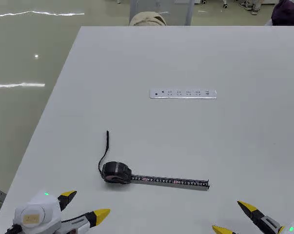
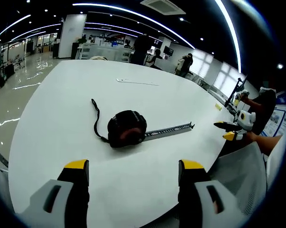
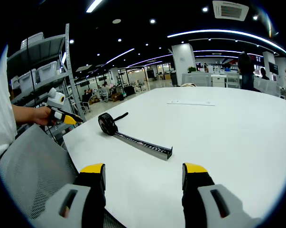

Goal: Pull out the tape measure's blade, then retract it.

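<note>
A white power strip (image 1: 183,93) lies flat on the white surface (image 1: 234,53), well back from the near edge, its long side running left to right. A beige chair back (image 1: 147,18) stands just beyond the far edge. Glossy floor (image 1: 25,112) reflects lights on the left. In the right gripper view, a grey mesh chair (image 3: 29,166) sits beside the surface, with metal shelving (image 3: 43,61) behind it.
</note>
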Demonstrator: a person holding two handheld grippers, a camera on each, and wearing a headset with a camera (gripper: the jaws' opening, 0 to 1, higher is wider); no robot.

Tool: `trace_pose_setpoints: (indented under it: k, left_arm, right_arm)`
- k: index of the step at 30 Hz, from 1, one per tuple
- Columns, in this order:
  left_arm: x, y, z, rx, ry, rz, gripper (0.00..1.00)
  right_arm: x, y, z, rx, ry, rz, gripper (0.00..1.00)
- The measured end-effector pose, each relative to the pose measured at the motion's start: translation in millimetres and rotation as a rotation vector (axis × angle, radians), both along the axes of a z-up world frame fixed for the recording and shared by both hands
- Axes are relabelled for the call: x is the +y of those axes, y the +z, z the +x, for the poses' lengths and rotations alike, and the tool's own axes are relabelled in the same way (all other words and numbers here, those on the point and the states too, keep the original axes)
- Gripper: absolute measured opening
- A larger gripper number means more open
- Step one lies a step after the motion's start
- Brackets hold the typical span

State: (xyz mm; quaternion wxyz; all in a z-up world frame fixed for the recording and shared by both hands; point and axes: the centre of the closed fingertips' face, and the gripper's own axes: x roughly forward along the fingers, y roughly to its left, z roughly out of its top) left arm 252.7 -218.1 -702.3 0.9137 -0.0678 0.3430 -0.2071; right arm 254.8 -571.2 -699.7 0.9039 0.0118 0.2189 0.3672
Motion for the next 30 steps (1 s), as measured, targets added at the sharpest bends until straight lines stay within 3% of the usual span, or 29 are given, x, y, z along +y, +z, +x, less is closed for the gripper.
trace_pose_setpoints:
  k: [14, 30]
  left_arm:
    - [-13.9, -1.1, 16.8, 0.016, 0.028, -0.041, 0.76]
    - [-20.1, -10.7, 32.2, 0.021, 0.065, -0.045, 0.77]
  right_arm:
    - [-1.0, -1.7, 1.9, 0.003, -0.003, 0.005, 0.66]
    - [1.0, -4.2, 6.9, 0.007, 0.013, 0.001, 0.65]
